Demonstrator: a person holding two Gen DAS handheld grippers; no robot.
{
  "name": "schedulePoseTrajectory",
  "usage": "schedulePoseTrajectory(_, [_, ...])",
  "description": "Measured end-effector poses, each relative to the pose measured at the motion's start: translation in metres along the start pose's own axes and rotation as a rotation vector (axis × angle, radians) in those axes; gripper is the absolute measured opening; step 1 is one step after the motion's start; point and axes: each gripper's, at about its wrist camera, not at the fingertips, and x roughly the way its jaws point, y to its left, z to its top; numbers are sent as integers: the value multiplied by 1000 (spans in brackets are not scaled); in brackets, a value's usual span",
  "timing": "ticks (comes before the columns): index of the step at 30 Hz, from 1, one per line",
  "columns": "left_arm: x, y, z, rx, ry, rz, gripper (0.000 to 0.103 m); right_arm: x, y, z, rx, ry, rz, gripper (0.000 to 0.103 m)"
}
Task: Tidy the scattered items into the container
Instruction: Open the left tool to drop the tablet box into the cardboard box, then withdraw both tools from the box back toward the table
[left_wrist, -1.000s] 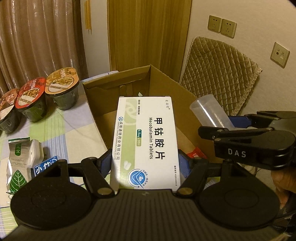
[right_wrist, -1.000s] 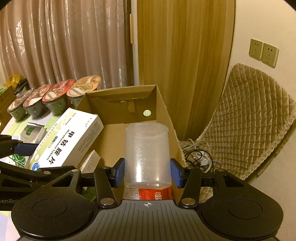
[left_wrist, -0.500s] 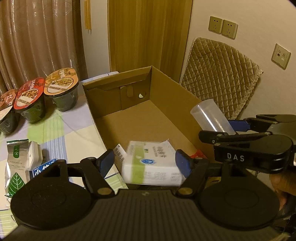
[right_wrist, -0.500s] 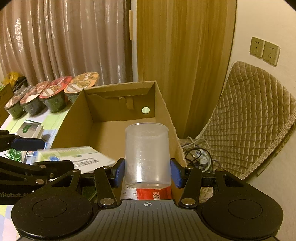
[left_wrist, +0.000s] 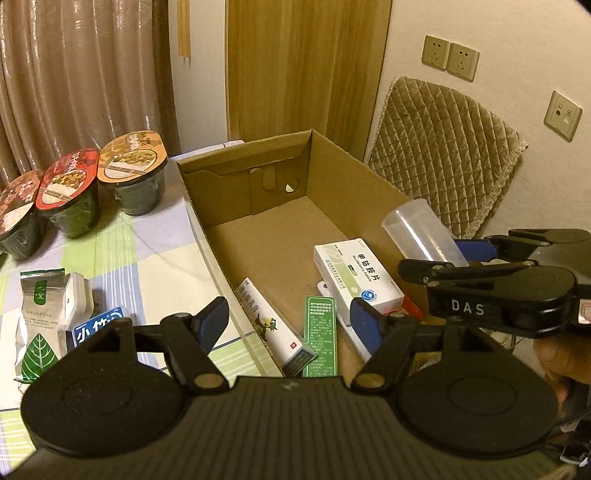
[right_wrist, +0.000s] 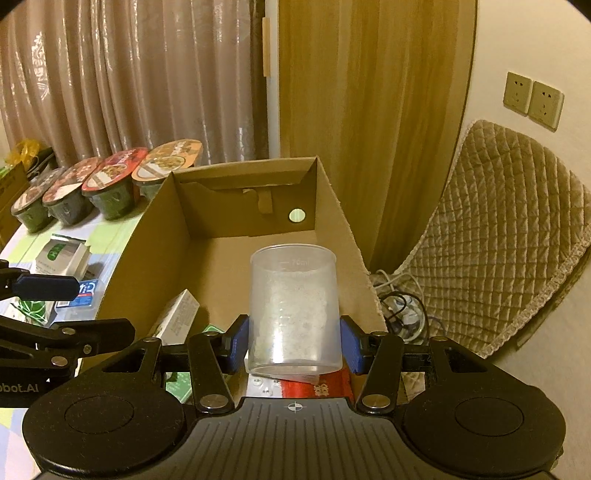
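An open cardboard box (left_wrist: 354, 173) (right_wrist: 162, 229) stands on the table's right side. Inside it lies a white and green tablet box (left_wrist: 356, 273), beside a white carton (left_wrist: 271, 325) and a green carton (left_wrist: 320, 339). My left gripper (left_wrist: 290, 325) hangs open over the box's near end, with nothing between its fingers. My right gripper (right_wrist: 293, 341) is shut on a clear plastic measuring cup (right_wrist: 293, 306) (left_wrist: 421, 236), held upright above the box's near right part. A red packet (right_wrist: 317, 387) lies under the cup.
Several instant noodle bowls (left_wrist: 131, 171) (right_wrist: 110, 184) line the table's far left. A silver leaf-print pouch (left_wrist: 37, 321) and a blue packet (left_wrist: 98, 328) lie on the checked tablecloth (left_wrist: 147, 258) left of the box. A quilted cushion (right_wrist: 498, 236) and cables (right_wrist: 402, 310) sit to the right.
My left gripper opened and let go of the tablet box, which dropped and now lies in the cardboard box. My right gripper has kept the cup and barely moved.
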Motion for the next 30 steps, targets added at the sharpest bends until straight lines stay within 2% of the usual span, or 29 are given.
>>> schedulePoseTrajectory(8, [-5,5,-3,-8,-3,7,69,-1,6,5,-1,-41,11,54])
schedulePoseTrajectory(11, [-6,6,-4,-6,-2,12,69,1,6,7,13,-31,30,54])
schedulePoseTrajectory(30, [-28,21,-25,-34,6,32,69,-18,14,-1,7,-35,5,55])
